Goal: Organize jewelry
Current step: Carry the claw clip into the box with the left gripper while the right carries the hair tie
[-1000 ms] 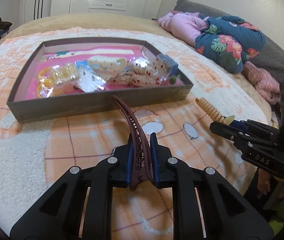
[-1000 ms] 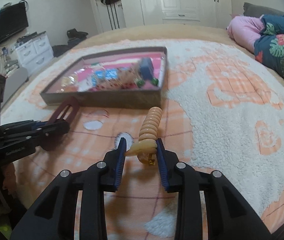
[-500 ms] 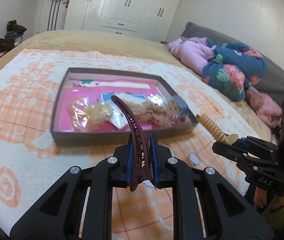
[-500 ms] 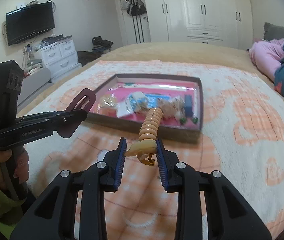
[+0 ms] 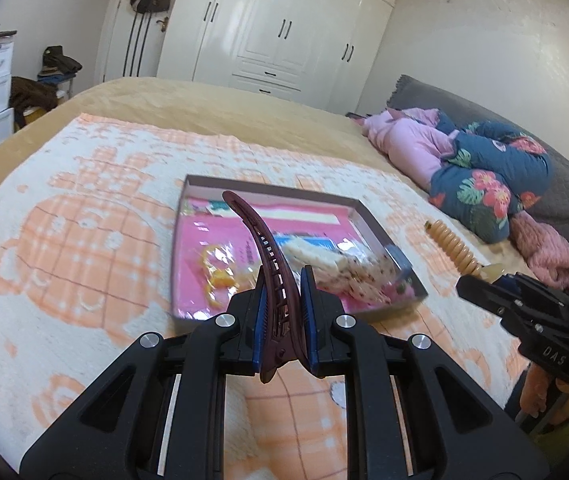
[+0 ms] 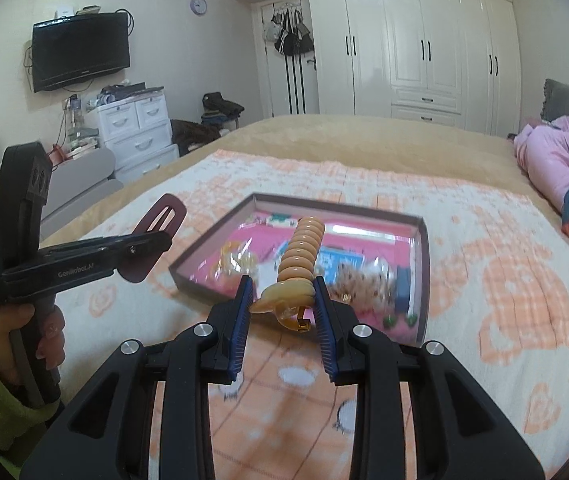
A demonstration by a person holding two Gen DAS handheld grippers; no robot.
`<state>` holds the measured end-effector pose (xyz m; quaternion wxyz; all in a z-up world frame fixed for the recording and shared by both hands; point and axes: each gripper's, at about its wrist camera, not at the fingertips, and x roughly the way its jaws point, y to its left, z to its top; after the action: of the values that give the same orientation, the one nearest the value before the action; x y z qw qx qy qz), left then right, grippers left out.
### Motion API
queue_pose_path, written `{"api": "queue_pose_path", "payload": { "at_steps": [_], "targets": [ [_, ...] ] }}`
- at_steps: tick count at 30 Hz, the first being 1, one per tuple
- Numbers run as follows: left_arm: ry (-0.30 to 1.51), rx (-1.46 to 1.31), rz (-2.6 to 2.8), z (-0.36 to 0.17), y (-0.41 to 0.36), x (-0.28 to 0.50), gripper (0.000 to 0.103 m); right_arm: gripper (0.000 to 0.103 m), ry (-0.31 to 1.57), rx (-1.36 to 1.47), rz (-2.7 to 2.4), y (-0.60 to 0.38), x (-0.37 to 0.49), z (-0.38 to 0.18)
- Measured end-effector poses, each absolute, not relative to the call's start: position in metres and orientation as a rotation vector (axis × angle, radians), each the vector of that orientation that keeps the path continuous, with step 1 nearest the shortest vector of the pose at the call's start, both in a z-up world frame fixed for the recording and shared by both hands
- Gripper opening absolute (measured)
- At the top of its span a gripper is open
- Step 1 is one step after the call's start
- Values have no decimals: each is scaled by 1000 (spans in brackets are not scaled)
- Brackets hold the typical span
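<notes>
Carry step: my left tool (image 5: 282, 316) clamped on the maroon hair clip (image 5: 260, 256), my right tool (image 6: 284, 314) clamped on the tan ribbed clip (image 6: 298, 258), both held above the bed short of the tray (image 6: 424, 248); next, lower each in and release.

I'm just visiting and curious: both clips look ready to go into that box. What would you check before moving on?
1. Left gripper shut on the maroon hair clip: ok.
2. Right gripper shut on the beige ribbed clip: ok.
3. Box open, no lid: ok.
4. Bare pink floor left in the box for the clips: ok.
5. Grippers apart from each other: ok.
6. Clips right above the box: cannot tell.
</notes>
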<state>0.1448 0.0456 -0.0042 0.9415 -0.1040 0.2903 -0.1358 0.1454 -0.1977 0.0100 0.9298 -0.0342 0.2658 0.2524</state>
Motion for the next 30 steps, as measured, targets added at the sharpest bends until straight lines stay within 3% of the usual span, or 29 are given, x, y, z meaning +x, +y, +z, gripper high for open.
{"api": "queue_pose_path", "payload": {
  "at_steps": [10, 30],
  "targets": [
    [572, -206, -258, 8, 56, 173, 9, 29, 485, -82, 468, -198, 177, 24],
    [649, -187, -309, -22, 22, 237, 9, 29, 559, -135, 365, -201, 226, -23]
  ]
}}
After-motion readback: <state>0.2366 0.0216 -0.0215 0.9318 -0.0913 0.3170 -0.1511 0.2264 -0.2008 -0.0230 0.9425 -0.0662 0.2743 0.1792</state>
